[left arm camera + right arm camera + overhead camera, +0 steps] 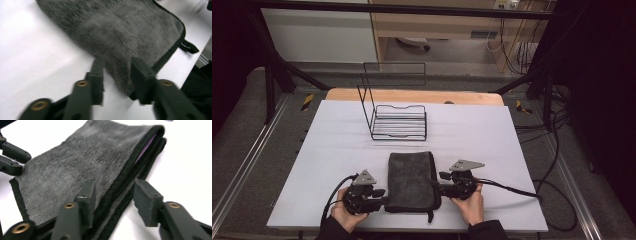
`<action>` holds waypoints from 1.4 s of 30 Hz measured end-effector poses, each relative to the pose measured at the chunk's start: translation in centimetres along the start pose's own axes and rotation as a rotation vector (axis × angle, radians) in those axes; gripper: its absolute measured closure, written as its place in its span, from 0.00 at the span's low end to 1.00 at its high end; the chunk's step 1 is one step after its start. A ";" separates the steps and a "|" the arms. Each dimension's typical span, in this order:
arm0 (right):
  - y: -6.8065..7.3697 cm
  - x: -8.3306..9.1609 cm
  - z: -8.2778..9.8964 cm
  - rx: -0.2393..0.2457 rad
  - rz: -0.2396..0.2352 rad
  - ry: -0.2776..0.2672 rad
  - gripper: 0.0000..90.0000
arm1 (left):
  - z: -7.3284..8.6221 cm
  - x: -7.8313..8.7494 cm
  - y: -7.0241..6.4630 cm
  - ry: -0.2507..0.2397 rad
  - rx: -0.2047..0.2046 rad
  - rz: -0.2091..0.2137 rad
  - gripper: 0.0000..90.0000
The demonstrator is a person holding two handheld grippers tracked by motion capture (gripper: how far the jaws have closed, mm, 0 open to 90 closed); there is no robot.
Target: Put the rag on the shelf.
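Surface: white table (472, 130), with a wooden edge at its far side and dark floor and cables around it.
Left hand (343, 214): at the near edge, holding the left gripper (384, 198), which points toward the towel's left edge.
Left gripper (117, 72): its 2 jaws stand apart, straddling the towel's near left edge; whether they touch it I cannot tell.
Towel (412, 180): dark grey, folded, lying flat between the 2 grippers; a small black loop (188, 46) sticks out at its near corner.
Wire rack (398, 121): black, upright, well beyond the towel from both grippers.
Right gripper (435, 184): at the towel's right edge.
Right gripper (113, 195): jaws spread wide around the stacked folded layers, gripping nothing yet.
Right hand (471, 202): holds that gripper at the near edge.
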State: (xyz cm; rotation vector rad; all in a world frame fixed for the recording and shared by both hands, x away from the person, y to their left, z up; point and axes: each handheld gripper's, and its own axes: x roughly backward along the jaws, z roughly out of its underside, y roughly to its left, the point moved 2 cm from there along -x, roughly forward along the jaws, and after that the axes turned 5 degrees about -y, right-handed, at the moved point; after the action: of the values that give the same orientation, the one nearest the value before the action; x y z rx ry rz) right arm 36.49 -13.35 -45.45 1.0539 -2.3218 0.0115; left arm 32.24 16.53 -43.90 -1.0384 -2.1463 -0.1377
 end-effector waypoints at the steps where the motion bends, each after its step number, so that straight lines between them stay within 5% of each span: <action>1: -0.1 0.1 -0.1 0.002 -0.002 -0.006 0.46 | -0.1 0.1 0.2 -0.005 0.000 -0.002 0.62; 11: -1.2 0.9 -0.4 -0.009 -0.020 -0.036 0.13 | -1.6 0.3 2.0 -0.028 -0.019 -0.018 0.38; 23: -1.8 1.1 -0.4 -0.005 -0.023 -0.027 0.03 | -3.6 -0.3 4.0 -0.031 -0.015 -0.050 0.11; 39: -1.9 1.2 -0.4 0.005 -0.007 -0.020 0.01 | -6.7 -2.6 5.8 -0.051 -0.008 -0.123 0.10; 42: -1.9 1.2 -0.4 0.006 -0.005 -0.020 0.01 | -7.1 -3.3 6.1 -0.065 0.007 -0.108 0.11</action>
State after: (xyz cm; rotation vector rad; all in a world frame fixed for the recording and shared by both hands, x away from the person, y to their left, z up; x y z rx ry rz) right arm 37.35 -15.38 -44.90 1.0674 -2.3382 0.0056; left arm 41.95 15.76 -42.17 -0.9345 -2.2612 -0.1489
